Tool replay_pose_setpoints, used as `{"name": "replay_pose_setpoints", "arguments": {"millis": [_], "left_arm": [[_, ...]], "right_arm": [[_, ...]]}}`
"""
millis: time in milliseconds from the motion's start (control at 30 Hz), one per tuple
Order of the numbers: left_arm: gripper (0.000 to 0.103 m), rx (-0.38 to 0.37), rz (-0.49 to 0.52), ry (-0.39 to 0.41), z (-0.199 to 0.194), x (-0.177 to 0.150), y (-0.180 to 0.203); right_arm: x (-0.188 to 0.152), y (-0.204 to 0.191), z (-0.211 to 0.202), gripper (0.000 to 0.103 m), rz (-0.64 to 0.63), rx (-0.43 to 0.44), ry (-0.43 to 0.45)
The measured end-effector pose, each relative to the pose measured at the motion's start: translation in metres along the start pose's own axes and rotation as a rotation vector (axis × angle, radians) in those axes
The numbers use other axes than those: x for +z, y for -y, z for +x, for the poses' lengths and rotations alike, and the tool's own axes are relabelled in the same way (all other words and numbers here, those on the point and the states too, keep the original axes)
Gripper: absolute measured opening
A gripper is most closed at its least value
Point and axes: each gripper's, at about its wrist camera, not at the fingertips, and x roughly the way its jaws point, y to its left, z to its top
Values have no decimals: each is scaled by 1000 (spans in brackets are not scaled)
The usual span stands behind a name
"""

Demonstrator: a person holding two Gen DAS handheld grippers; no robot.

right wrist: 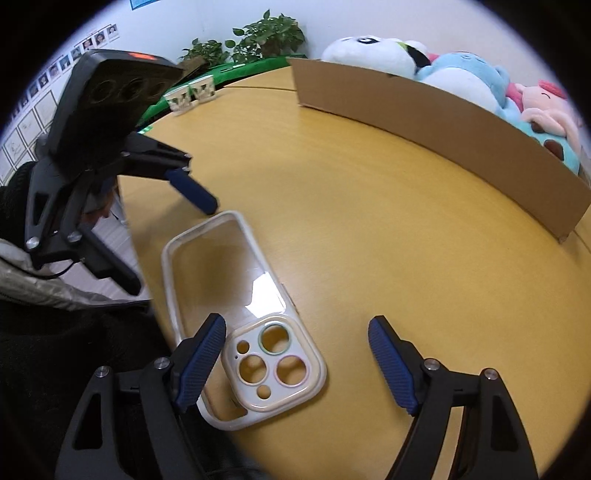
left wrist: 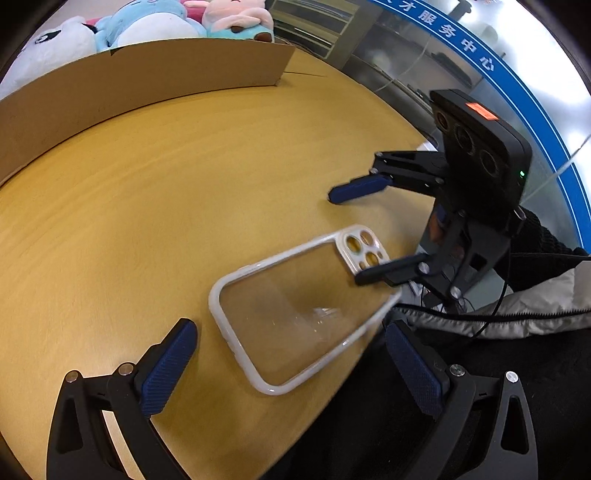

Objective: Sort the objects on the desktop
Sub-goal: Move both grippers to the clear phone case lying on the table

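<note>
Our left gripper (left wrist: pixel 291 354) hangs low over the near edge of the wooden table (left wrist: pixel 184 206), its two blue-padded fingers (left wrist: pixel 168 369) spread wide apart and closed on nothing. Between them, just ahead of the pads, lies the clear phone case (left wrist: pixel 295 310), flat on the tabletop with its white rim up and one long side reaching out past the table's edge.

Our right gripper (right wrist: pixel 295 363) faces it from the other end, fingers likewise spread wide and empty. In its own wrist view the left pad (right wrist: pixel 199 363) sits over the case's rim beside the camera cutouts (right wrist: pixel 271 365); whether it touches we cannot tell. The other pad (right wrist: pixel 393 365) stands well clear over bare wood. From the left wrist view we see that same gripper (left wrist: pixel 354 236) with one finger above the camera corner of the case and the other over the table beyond it.

Farther back a long cardboard box (left wrist: pixel 140 88) rests on the table, its plain wall turned toward us. Behind it sit plush toys (left wrist: pixel 147 22) in white, pale blue and pink. In the right wrist view, two small patterned cups (right wrist: pixel 190 94) stand at the far table edge, with potted plants (right wrist: pixel 266 37) behind them against a white wall.
</note>
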Motion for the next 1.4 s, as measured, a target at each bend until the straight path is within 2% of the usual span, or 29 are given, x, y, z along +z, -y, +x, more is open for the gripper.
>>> {"name": "replay_pose_setpoints", "arguments": {"millis": [100,233,367,467,567,633,667,733,933,1067,1167,1300,1400], "left_arm": [[102,3,-2,4,4,8,-7],[102,4,-24,12,8,19,-21],[102,-20,20,-17,9,18,-21],[102,-82,68,-41,9,13,-19],[102,-120,144,-77,15,14,-12],[103,-114,178,-84,18,18,-11],[103,-118,179,-83,18,20,-14],[103,-138,162,-75,17,25,-19],[103,-103,154,-49,12,34,-32],[103,-113,142,-36,7,35,-38],[103,-183,105,-2,-13,26,-42],[103,-309,-2,33,-16,33,-61],[103,-350,-67,36,-14,36,-76]], "right_arm": [[10,21,3,79,2,-32,14],[17,25,-8,77,-37,-80,39],[6,6,-35,78,-121,16,59],[-7,-19,-26,78,-222,85,0],[-13,-28,-3,80,-286,74,-46],[-10,-18,2,80,-245,114,-47],[-8,-12,3,80,-240,99,-37],[-6,-3,5,80,-245,108,-33],[3,20,10,79,-231,173,-28],[10,30,6,79,-221,187,7],[13,29,-2,79,-253,171,44],[26,19,-12,79,-296,145,81],[27,18,-16,78,-291,159,96]]}}
